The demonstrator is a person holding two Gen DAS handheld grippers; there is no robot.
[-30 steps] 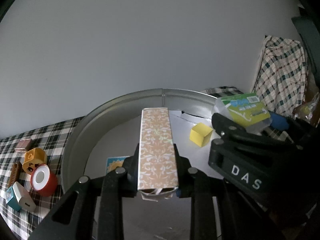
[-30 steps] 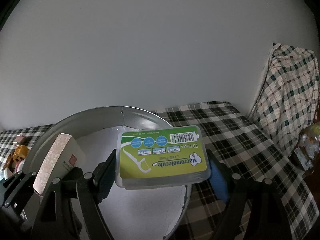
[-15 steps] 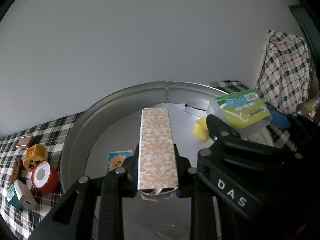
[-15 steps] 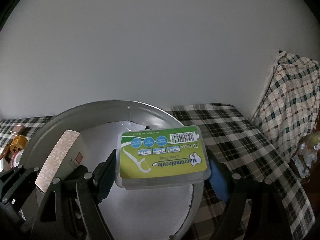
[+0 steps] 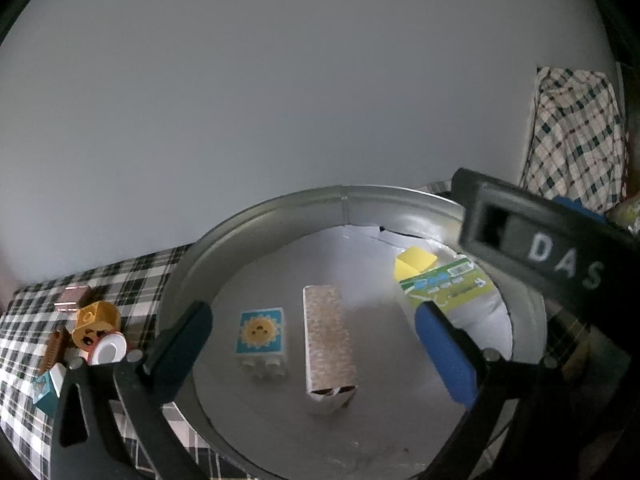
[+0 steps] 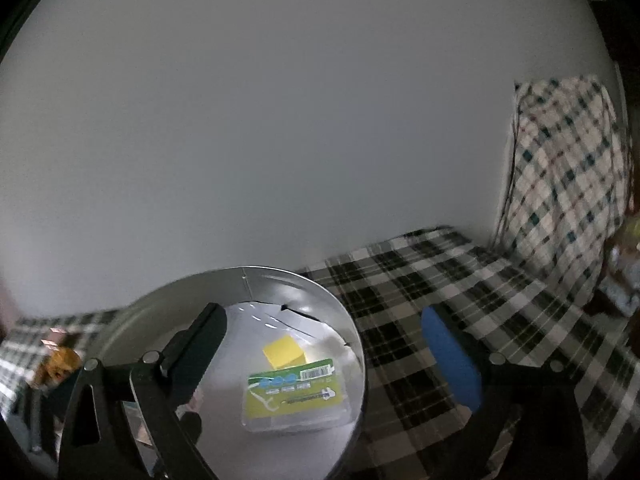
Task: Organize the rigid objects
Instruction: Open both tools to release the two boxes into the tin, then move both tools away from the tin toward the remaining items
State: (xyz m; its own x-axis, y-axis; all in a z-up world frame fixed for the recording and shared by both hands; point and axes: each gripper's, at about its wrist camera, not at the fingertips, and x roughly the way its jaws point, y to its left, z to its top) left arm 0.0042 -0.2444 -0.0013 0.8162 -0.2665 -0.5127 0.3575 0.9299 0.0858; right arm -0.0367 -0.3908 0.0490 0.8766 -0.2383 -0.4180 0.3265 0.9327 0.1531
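My left gripper [image 5: 312, 344] hangs over a round metal tub [image 5: 280, 210], its jaws opening wide. The long tan patterned box [image 5: 328, 344] lies on the tub floor below them, free of both pads. My right gripper [image 6: 324, 356] is over the tub's right side, jaws also opening, with nothing between them. The green-labelled floss box [image 6: 296, 396] rests in the tub against the right wall, next to a yellow cube [image 6: 284, 350]. In the left wrist view the floss box [image 5: 448, 286], the yellow cube [image 5: 414, 262] and a sun-picture block [image 5: 262, 332] all lie inside the tub.
Left of the tub, on the checked tablecloth [image 5: 128, 280], sit a yellow face block [image 5: 96, 320], a red-and-white roll [image 5: 108, 352], a teal block [image 5: 46, 386] and a small pinkish box [image 5: 72, 294]. The right gripper's black housing [image 5: 560, 264] crosses the right side. Checked fabric [image 6: 568, 184] hangs at far right.
Both grippers went from shut on their boxes to wide open. The patterned box dropped from the left jaws into the tub, and the floss box dropped from the right jaws into it.
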